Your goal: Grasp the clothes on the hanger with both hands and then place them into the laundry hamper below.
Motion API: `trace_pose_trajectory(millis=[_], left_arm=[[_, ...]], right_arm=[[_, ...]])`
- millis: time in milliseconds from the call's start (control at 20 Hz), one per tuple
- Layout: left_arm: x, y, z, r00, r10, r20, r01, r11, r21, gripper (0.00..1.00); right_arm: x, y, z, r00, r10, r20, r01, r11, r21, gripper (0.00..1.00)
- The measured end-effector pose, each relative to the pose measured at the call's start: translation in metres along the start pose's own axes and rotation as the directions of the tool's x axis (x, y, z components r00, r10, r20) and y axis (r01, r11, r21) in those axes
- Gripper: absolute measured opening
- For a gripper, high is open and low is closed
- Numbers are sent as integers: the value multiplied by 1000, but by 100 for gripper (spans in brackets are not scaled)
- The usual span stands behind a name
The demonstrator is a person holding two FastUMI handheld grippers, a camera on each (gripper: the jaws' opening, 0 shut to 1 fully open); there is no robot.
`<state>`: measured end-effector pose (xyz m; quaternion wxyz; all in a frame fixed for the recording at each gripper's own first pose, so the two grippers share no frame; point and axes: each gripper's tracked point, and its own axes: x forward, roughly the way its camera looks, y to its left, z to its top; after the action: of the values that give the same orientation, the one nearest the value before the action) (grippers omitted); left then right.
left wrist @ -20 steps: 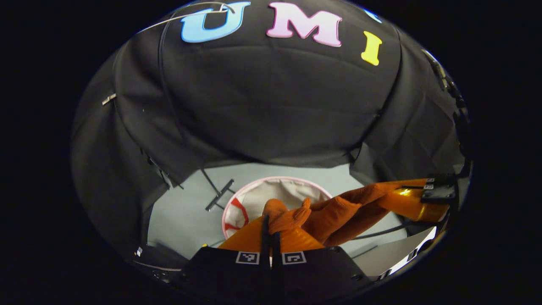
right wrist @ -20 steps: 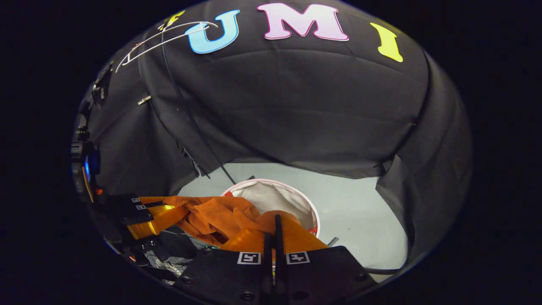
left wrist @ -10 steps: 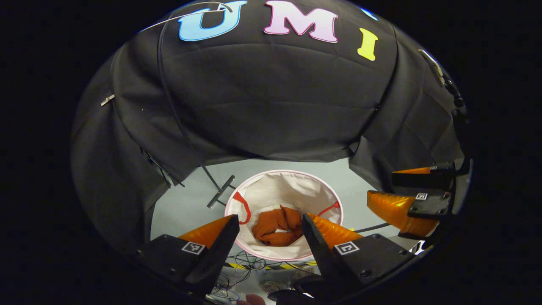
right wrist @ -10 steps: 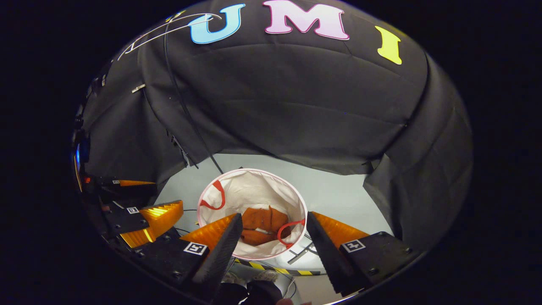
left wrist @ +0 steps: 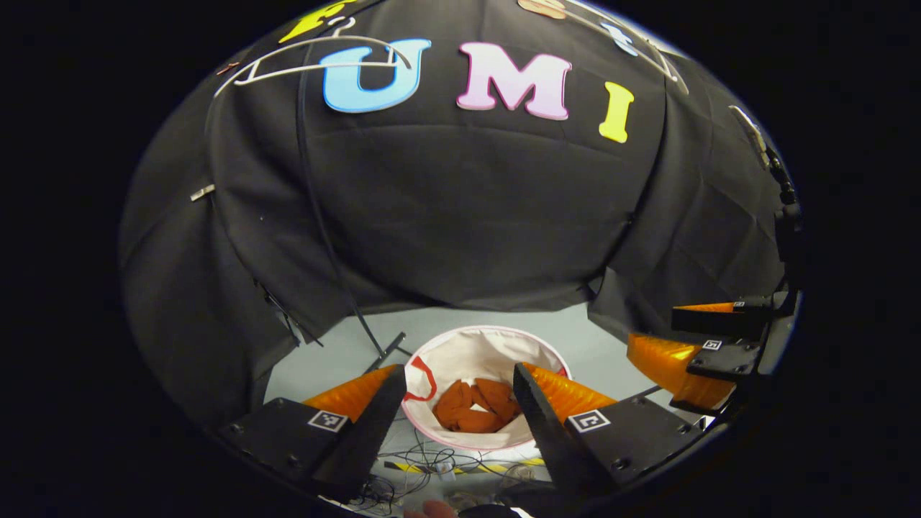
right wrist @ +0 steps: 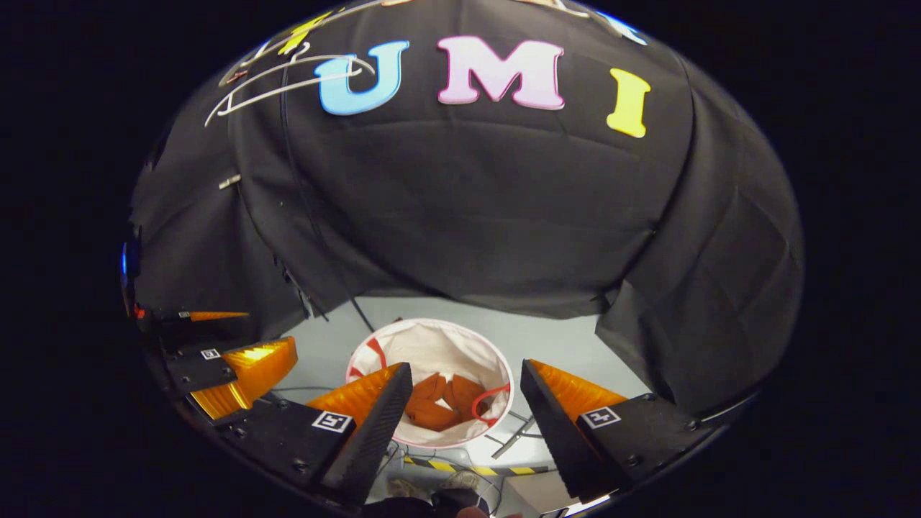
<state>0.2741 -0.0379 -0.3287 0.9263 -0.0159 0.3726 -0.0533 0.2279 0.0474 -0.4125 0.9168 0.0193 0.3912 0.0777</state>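
Observation:
The orange garment (left wrist: 476, 409) lies crumpled at the bottom of the white laundry hamper (left wrist: 481, 347), which has a pink rim and red handles. In the right gripper view the same garment (right wrist: 440, 403) rests inside the hamper (right wrist: 432, 338). My left gripper (left wrist: 459, 378) hangs open above the hamper with nothing between its fingers. My right gripper (right wrist: 466, 375) is open too, above the hamper, and it appears again at the right edge of the left gripper view (left wrist: 694, 338). The bare white hanger (left wrist: 316, 66) hangs high on the left, also seen as the hanger (right wrist: 288, 79) in the right gripper view.
The hamper stands on a grey floor (left wrist: 331, 356) against the black cloth wall. Loose cables (left wrist: 424, 464) and yellow-black tape (right wrist: 460, 467) lie on the floor in front of it. A thin black pole (left wrist: 316, 208) runs down from the hanger toward the floor.
Both grippers were shut on the orange garment a second ago; they opened and it dropped into the hamper. Since then both grippers have risen, so the hamper looks smaller and lower.

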Motion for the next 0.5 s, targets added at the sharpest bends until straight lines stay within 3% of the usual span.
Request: trace_pose_trajectory(millis=[250,500], left_arm=[[-74,3,66,982,-13,191,17,1000,-19,95],[-148,16,120,930,-1,367,-4,1000,12,95]], right_arm=[[-62,9,58,986,-35,166,25,998,64,99],[-134,16,114,941,-86,329,62,995,82,99]])
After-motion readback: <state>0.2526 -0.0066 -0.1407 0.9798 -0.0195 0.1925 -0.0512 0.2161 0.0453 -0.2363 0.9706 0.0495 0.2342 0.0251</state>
